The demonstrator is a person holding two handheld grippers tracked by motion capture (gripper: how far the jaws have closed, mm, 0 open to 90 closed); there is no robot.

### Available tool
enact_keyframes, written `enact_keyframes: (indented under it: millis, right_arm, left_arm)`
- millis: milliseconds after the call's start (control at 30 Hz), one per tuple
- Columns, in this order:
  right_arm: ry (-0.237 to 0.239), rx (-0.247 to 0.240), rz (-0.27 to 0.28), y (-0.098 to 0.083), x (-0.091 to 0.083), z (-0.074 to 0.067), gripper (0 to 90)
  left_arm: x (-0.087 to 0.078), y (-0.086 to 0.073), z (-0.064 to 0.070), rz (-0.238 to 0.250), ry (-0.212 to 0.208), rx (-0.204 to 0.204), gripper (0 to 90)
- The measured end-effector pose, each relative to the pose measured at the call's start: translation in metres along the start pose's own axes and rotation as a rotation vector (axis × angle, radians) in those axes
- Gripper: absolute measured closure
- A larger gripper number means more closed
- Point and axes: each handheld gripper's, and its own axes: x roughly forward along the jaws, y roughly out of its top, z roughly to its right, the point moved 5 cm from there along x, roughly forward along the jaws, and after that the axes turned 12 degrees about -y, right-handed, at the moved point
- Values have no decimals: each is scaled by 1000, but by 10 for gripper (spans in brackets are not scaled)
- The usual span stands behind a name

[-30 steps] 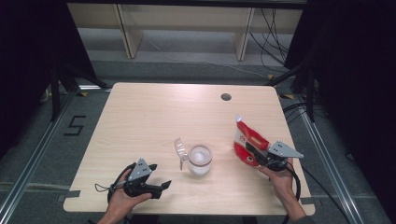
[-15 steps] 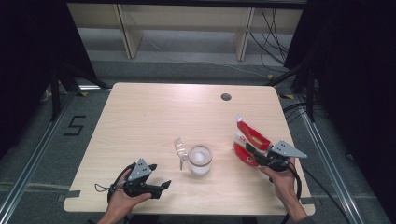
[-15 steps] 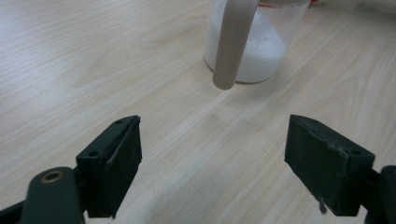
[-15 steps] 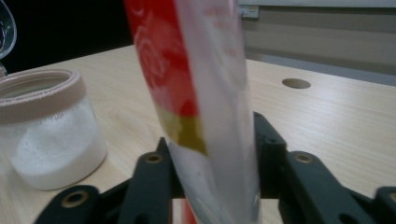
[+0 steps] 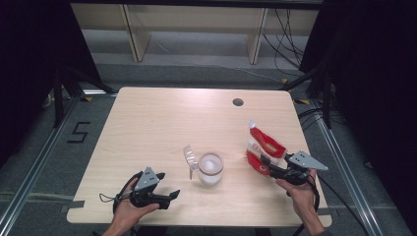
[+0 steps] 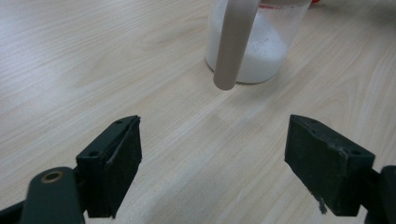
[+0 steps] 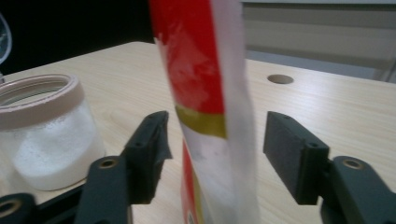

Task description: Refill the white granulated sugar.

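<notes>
Our room around the workspace

We see a pale wooden tabletop (image 5: 162,123) at the frame's centre with a round cable hole (image 5: 238,102), grey floor (image 5: 196,64) around it, light shelving (image 5: 196,19) along the top, black curtains (image 5: 29,49) at both sides, cables (image 5: 285,29) upper right.

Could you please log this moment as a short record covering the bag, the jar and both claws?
bag: red and white bag standing on the table, right of the jar
jar: clear jar, white powder inside, flip lid open
right claw: right claw with jaws astride the bag, pads off it; they have just been opening
left claw: left claw open, nothing between its jaws, facing the jar
</notes>
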Motion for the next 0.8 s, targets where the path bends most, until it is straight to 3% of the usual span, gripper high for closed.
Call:
enact_keyframes:
  millis: [33, 67, 167, 200, 267, 367, 433, 533, 600, 667, 733, 800]
  right_arm:
    - [-2, -14, 16, 1, -1, 2, 392]
    - [-11, 2, 21, 0, -2, 2, 386]
    - [-27, 27, -6, -1, -9, -1, 351]
    - [-35, 0, 3, 0, -11, 1, 350]
    - [-34, 41, -19, -1, -18, -3, 347]
    - [-62, -18, 10, -1, -25, 3, 336]
    - [-66, -5, -22, -4, -31, 3, 322]
    - [-67, -7, -5, -4, -34, 3, 321]
    - [-73, -13, -31, -6, -37, 2, 320]
    - [-61, 14, -29, -7, -38, 0, 318]
    - [-84, -18, -48, -8, -41, 2, 306]
    - [-84, -9, -31, -8, -41, 1, 306]
  left_arm:
    - [0, 0, 0, 0, 0, 1, 184]
    - [0, 0, 0, 0, -1, 1, 184]
    - [0, 0, 0, 1, 0, 1, 184]
    - [0, 0, 0, -1, 0, 1, 184]
    - [0, 0, 0, 0, 0, 1, 184]
    - [0, 0, 0, 1, 0, 0, 184]
    - [0, 0, 0, 0, 0, 0, 184]
    - [0, 0, 0, -1, 1, 1, 184]
    - [0, 0, 0, 0, 4, -2, 184]
    - [0, 0, 0, -2, 3, -2, 184]
    - [0, 0, 0, -1, 6, -2, 184]
    - [0, 0, 0, -1, 7, -3, 184]
